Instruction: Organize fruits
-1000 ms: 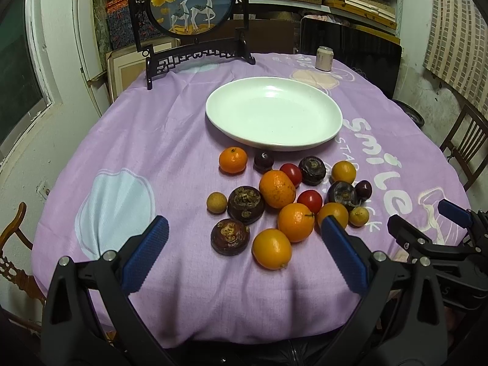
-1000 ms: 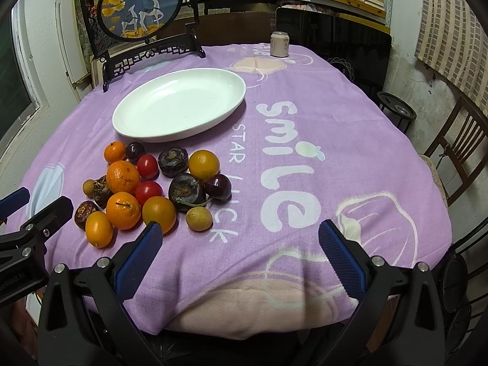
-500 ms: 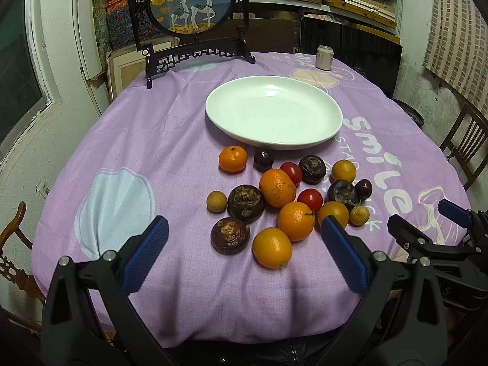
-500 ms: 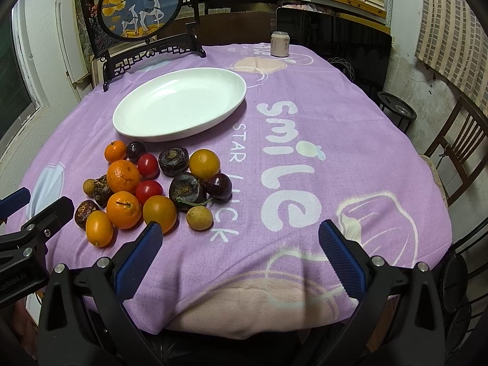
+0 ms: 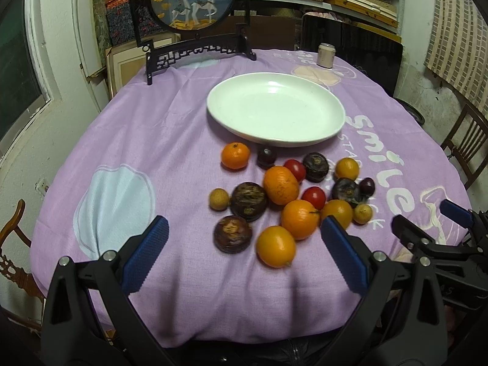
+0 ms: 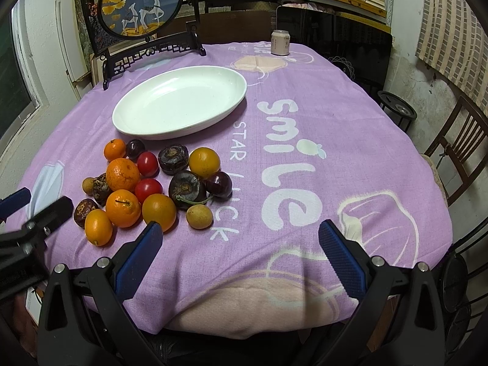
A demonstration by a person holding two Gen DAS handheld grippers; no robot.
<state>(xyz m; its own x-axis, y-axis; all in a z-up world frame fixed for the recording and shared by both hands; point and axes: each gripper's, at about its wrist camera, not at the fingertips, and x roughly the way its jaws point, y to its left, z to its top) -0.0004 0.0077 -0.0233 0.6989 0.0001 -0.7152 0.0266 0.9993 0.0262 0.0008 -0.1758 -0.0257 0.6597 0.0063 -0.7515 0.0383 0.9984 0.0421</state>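
A white oval plate (image 5: 276, 140) (image 6: 180, 128) sits bare on the purple cloth, behind a heap of fruit: oranges (image 5: 280, 184) (image 6: 123, 174), red tomatoes (image 5: 313, 197) (image 6: 147, 163), dark mangosteens (image 5: 248, 201) (image 6: 186, 187), small yellow longans (image 5: 218, 199) (image 6: 199, 217) and dark plums (image 6: 218, 184). My left gripper (image 5: 242, 254) is open at the near table edge, just short of the nearest orange (image 5: 276, 246). My right gripper (image 6: 239, 259) is open too, over bare cloth right of the heap. Neither holds anything.
A black-framed round deer screen (image 5: 190, 0) (image 6: 140, 3) stands at the table's far left. A drink can (image 5: 325, 55) (image 6: 280, 42) stands at the far edge. Wooden chairs (image 6: 457, 152) (image 5: 12, 244) flank the table; shelves fill the back wall.
Both grippers have eased slightly forward toward the fruit. The fruit and the plate have not moved.
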